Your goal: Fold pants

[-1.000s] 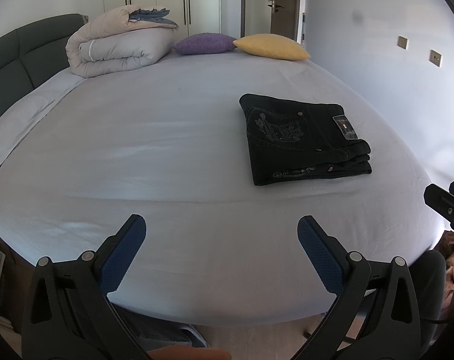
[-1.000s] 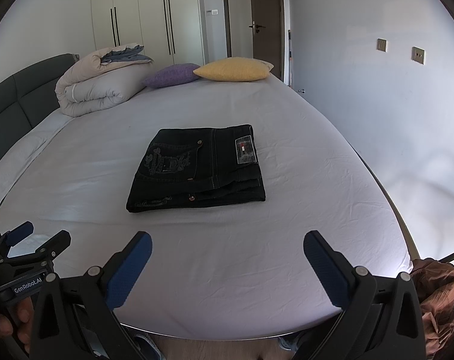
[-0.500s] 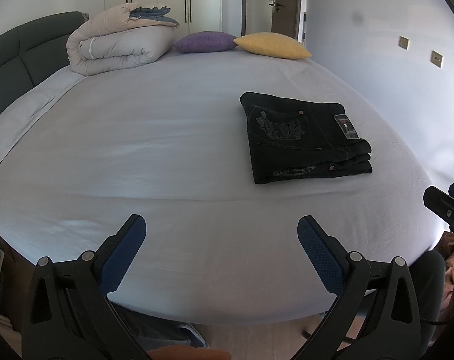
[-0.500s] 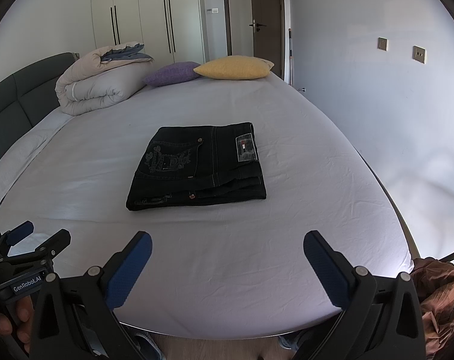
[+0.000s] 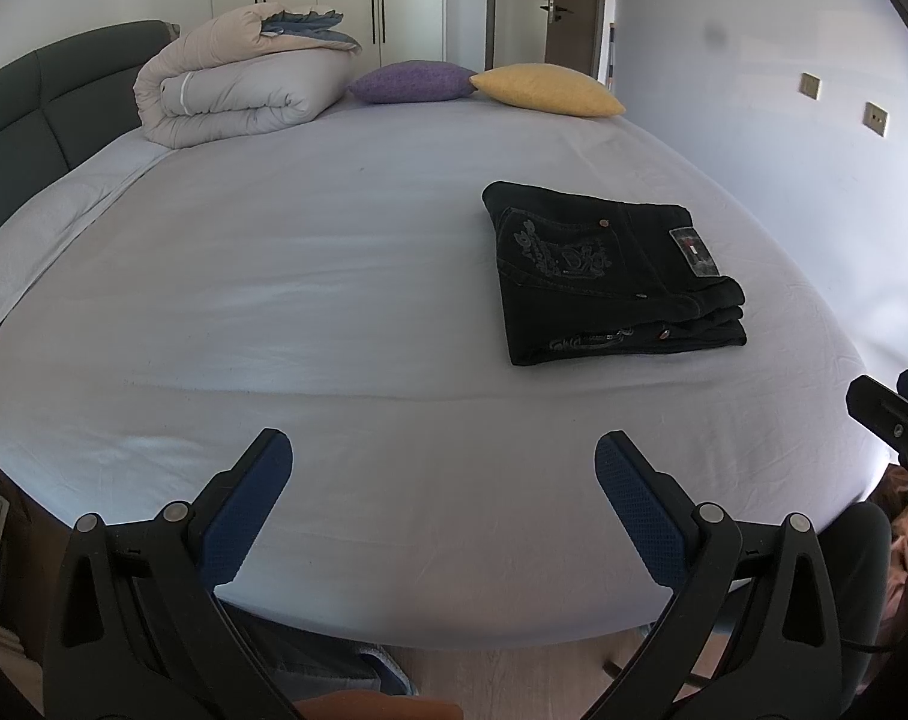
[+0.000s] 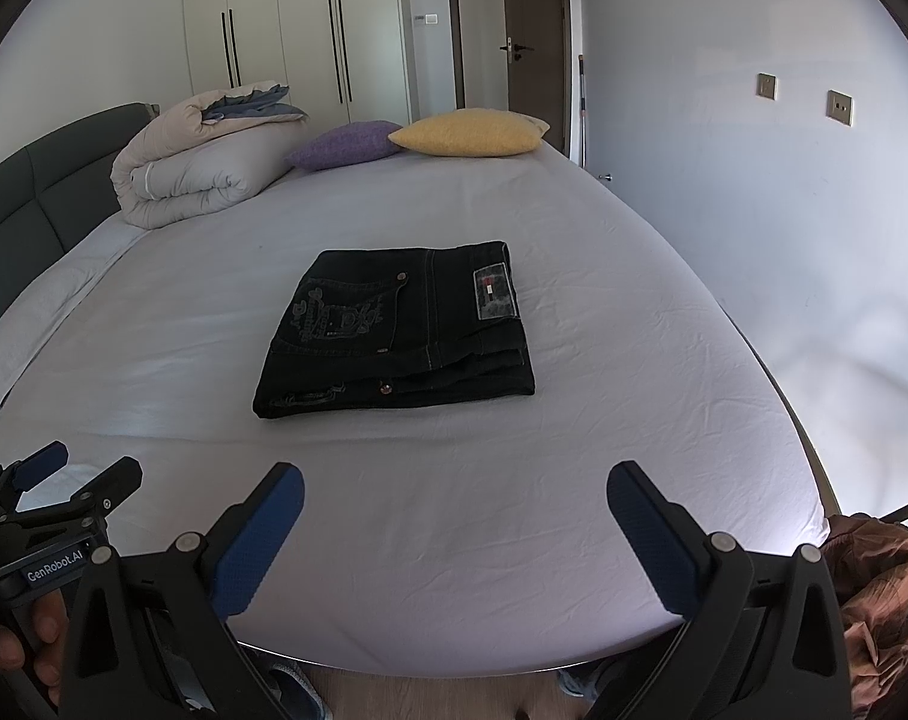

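Observation:
Black jeans (image 5: 610,276) (image 6: 393,330) lie folded into a compact rectangle on the bed's light sheet (image 5: 333,276) (image 6: 604,420), pocket embroidery and a waist label facing up. My left gripper (image 5: 441,456) hangs open over the bed's near edge, well short of the jeans and to their left. The right gripper (image 6: 454,480) is open too, in front of the jeans, nothing between its blue pads. In the right wrist view the left gripper (image 6: 69,474) shows at lower left, held by a hand (image 6: 9,648).
A rolled duvet (image 5: 237,90) (image 6: 201,168), a purple pillow (image 5: 411,81) (image 6: 345,144) and a yellow pillow (image 5: 544,87) (image 6: 472,132) sit at the far end by the dark headboard (image 5: 27,108). A wall runs along the bed's right side. Brown cloth (image 6: 874,588) lies at lower right.
Both views have shifted very slightly; the jeans have not moved and both grippers have stayed open.

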A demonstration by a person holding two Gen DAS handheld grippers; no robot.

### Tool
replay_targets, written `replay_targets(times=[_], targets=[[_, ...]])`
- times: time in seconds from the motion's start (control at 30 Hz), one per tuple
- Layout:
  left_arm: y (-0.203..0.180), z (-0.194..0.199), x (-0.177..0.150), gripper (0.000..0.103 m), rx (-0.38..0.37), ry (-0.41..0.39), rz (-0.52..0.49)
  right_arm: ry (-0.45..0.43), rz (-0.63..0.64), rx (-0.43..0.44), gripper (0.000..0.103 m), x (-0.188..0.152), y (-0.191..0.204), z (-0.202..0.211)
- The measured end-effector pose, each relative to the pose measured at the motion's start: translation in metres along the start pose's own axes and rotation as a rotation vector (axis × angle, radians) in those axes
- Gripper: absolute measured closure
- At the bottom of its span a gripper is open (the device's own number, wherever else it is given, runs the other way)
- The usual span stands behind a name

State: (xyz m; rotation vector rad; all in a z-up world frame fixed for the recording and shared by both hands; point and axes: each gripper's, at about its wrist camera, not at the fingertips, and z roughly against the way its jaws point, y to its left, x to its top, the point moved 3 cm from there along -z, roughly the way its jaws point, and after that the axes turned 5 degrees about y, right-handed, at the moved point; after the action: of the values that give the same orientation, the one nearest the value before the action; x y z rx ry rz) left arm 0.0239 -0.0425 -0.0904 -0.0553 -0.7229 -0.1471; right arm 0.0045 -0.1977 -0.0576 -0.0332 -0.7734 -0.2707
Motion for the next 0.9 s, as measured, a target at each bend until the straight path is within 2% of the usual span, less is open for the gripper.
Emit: replay_targets(times=[0.9], targets=[[0.0017,-0.0012,-0.0021,0.0,0.002,0.003,0.003,0.005,0.004,0.003,0.0,-0.0053,0.0008,-0.0023]])
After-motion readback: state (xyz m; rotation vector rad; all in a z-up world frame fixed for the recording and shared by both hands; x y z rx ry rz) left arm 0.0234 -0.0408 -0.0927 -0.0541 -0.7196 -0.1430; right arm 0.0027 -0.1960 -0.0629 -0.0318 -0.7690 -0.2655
